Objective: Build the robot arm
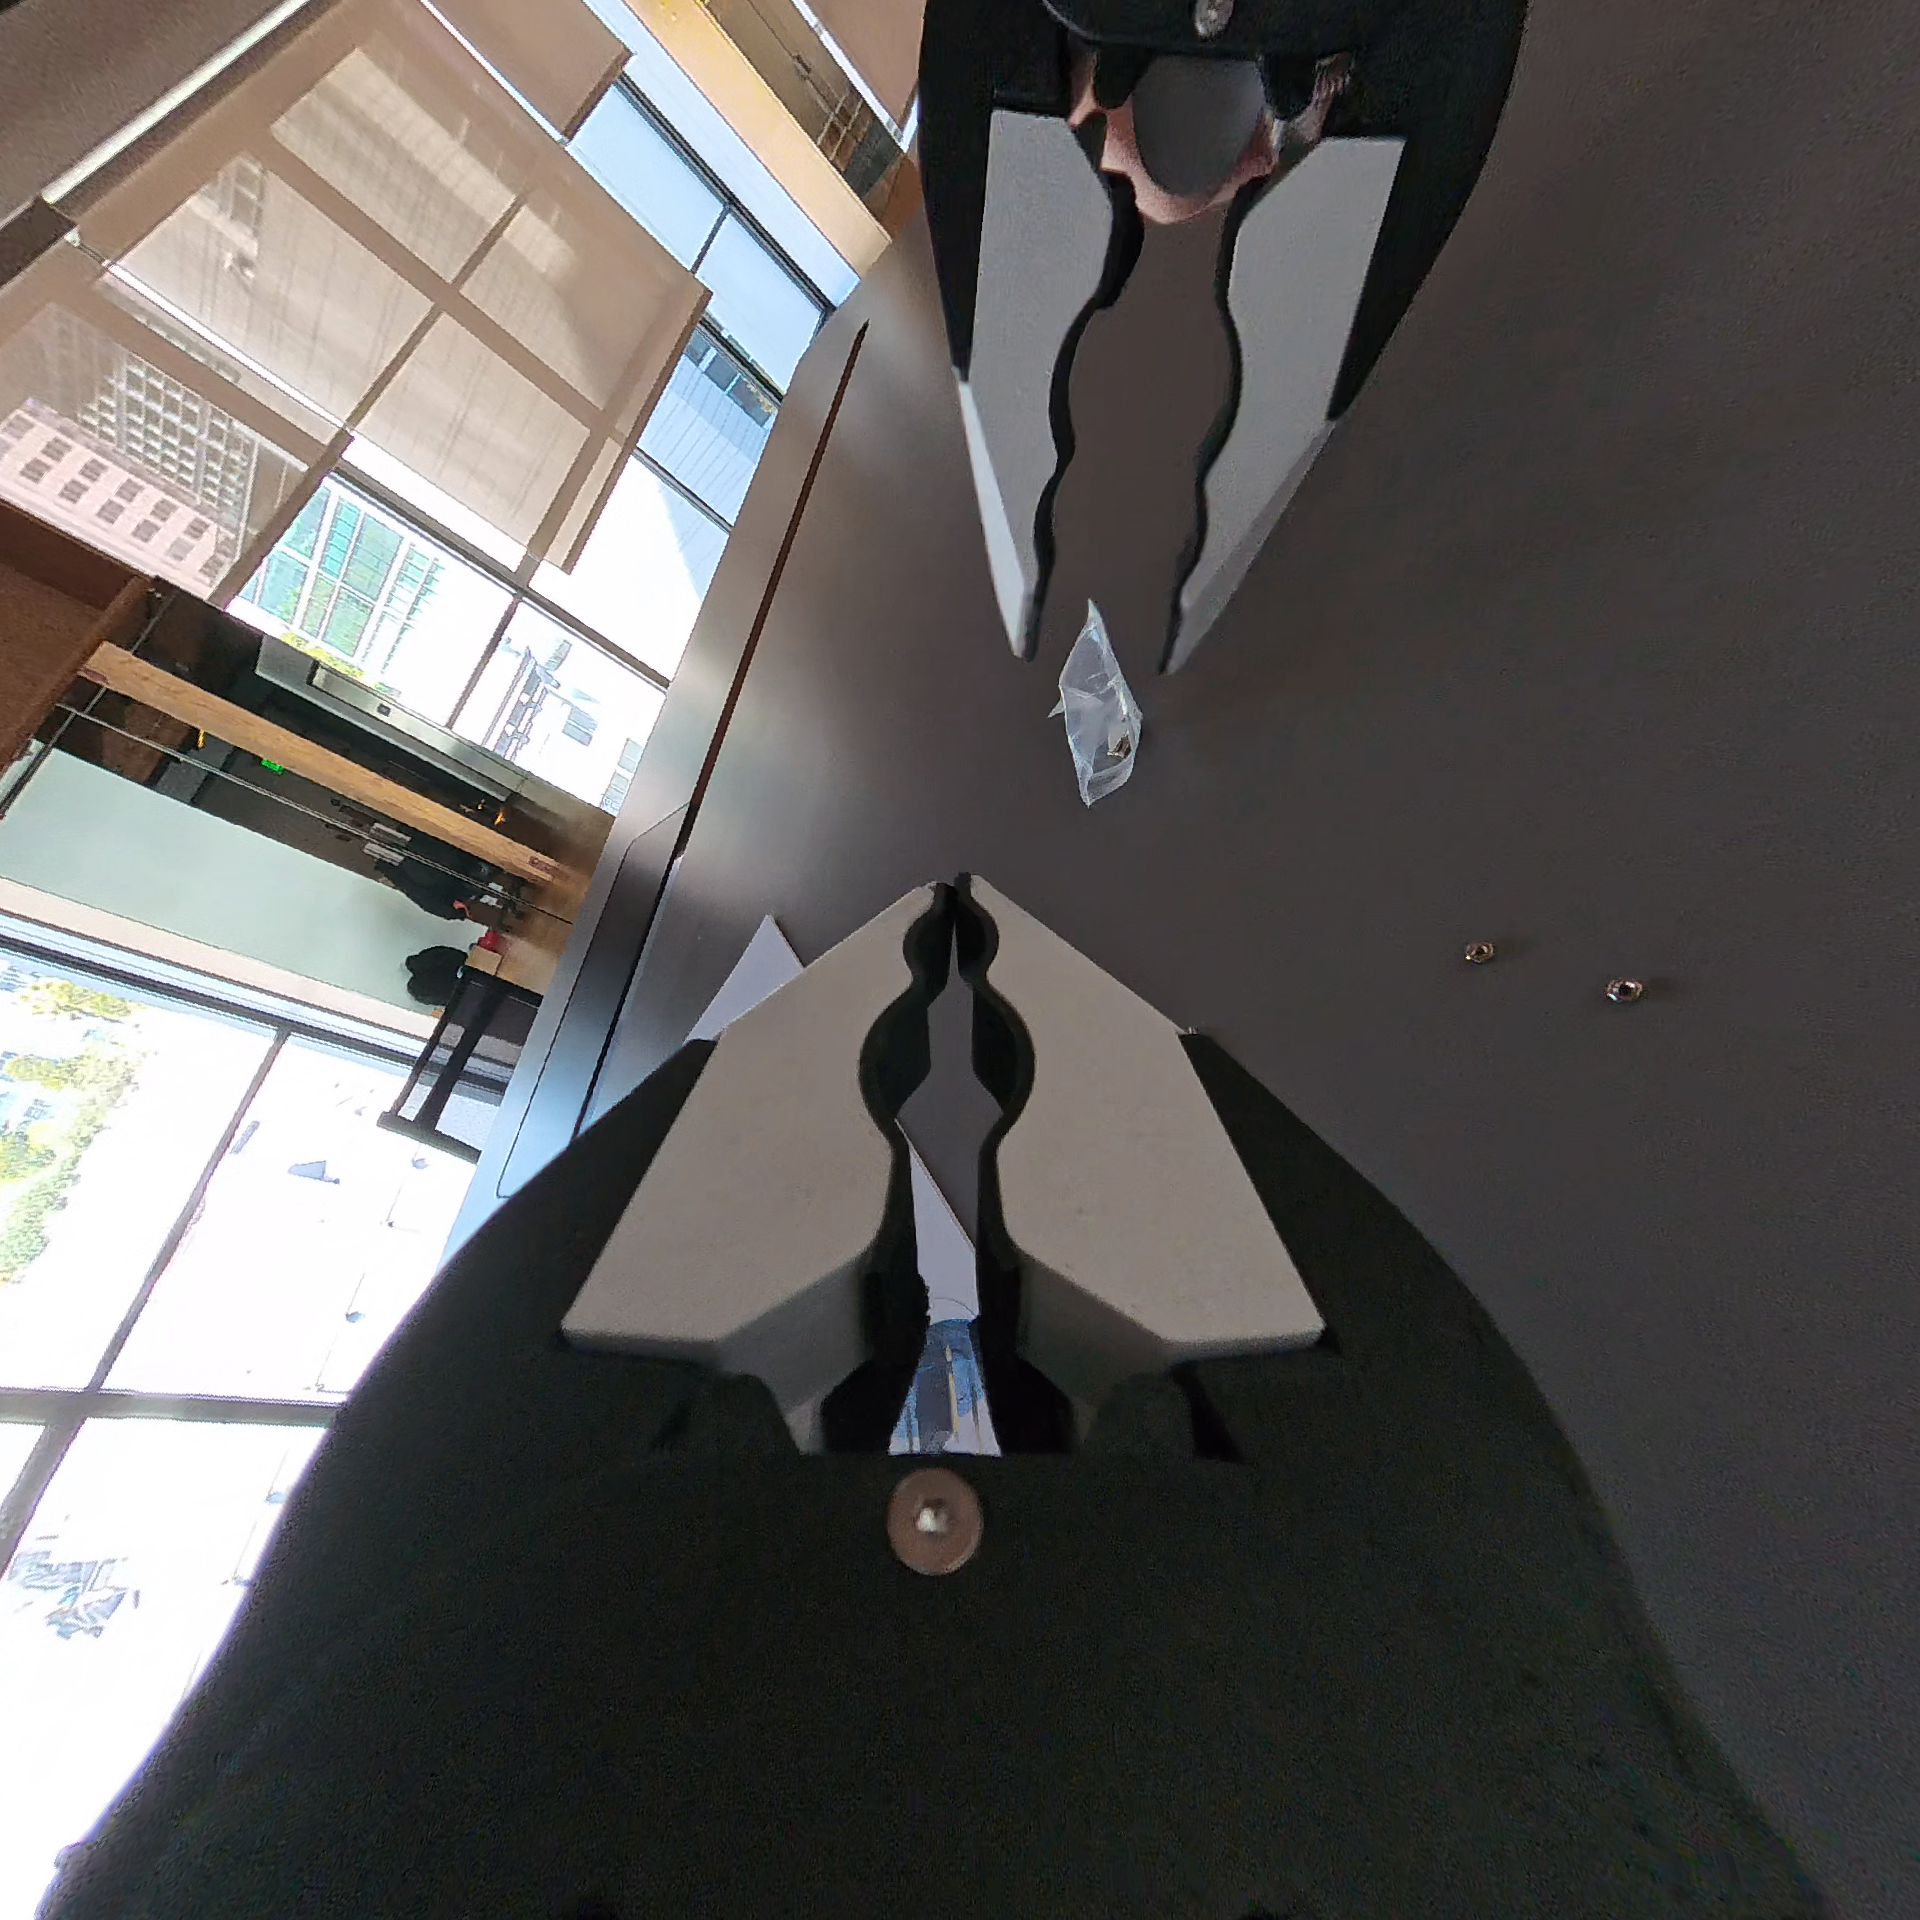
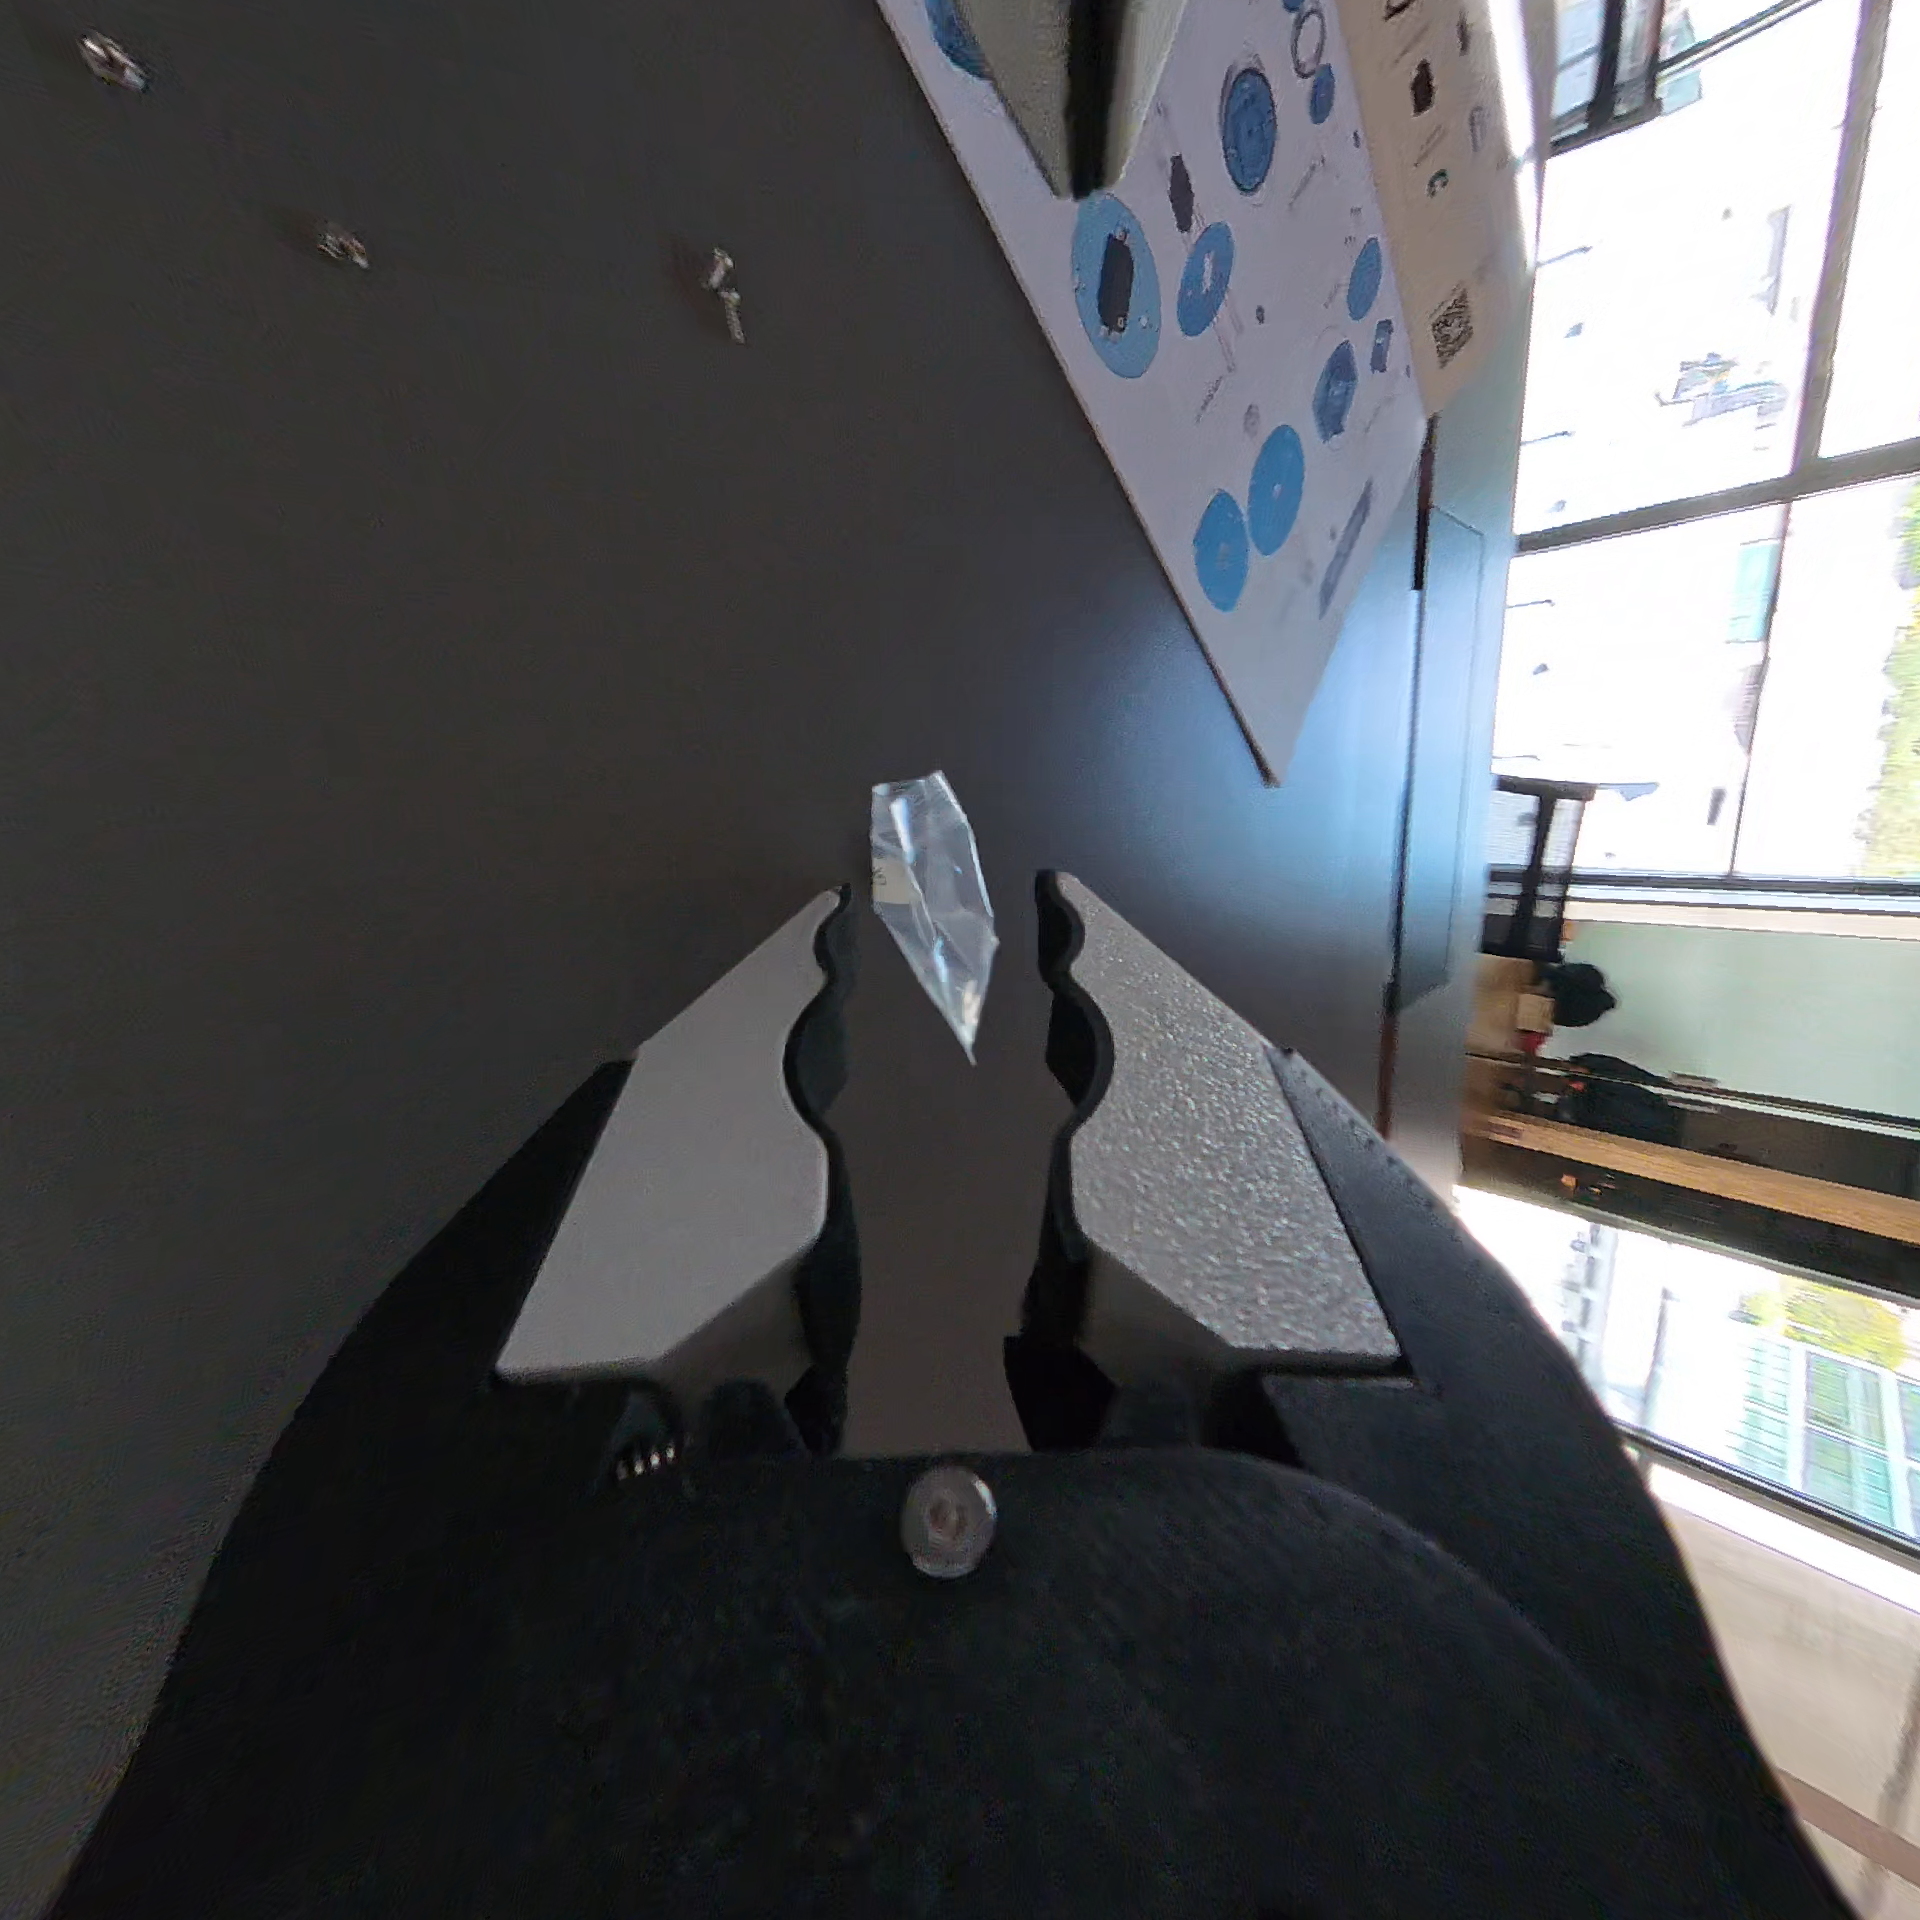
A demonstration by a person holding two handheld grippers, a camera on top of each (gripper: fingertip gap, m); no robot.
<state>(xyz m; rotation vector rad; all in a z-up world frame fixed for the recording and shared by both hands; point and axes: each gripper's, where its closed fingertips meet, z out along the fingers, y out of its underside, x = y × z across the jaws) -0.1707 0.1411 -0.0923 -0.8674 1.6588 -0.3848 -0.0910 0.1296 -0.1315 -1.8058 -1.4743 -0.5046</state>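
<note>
A small clear plastic bag (image 2: 932,914) with small metal parts in it lies on the dark grey table (image 2: 468,623). My right gripper (image 2: 943,891) is open, with its fingertips on either side of the bag's near end and not closed on it. In the left wrist view the right gripper (image 1: 1099,657) comes in from the top, open, with the bag (image 1: 1096,712) just beyond its tips. My left gripper (image 1: 956,888) is shut with nothing between its tips, hovering over the edge of a white printed sheet (image 1: 764,961), facing the bag.
A white sheet with blue round drawings (image 2: 1195,416) lies at the table's window side, with the left gripper (image 2: 1086,156) above it. Two loose nuts (image 1: 1477,951) (image 1: 1621,989) lie off to one side. The right wrist view shows nuts (image 2: 341,244) (image 2: 112,60) and a screw (image 2: 724,291). Windows lie past the table edge. About 10 cm separates my left fingertips from my right.
</note>
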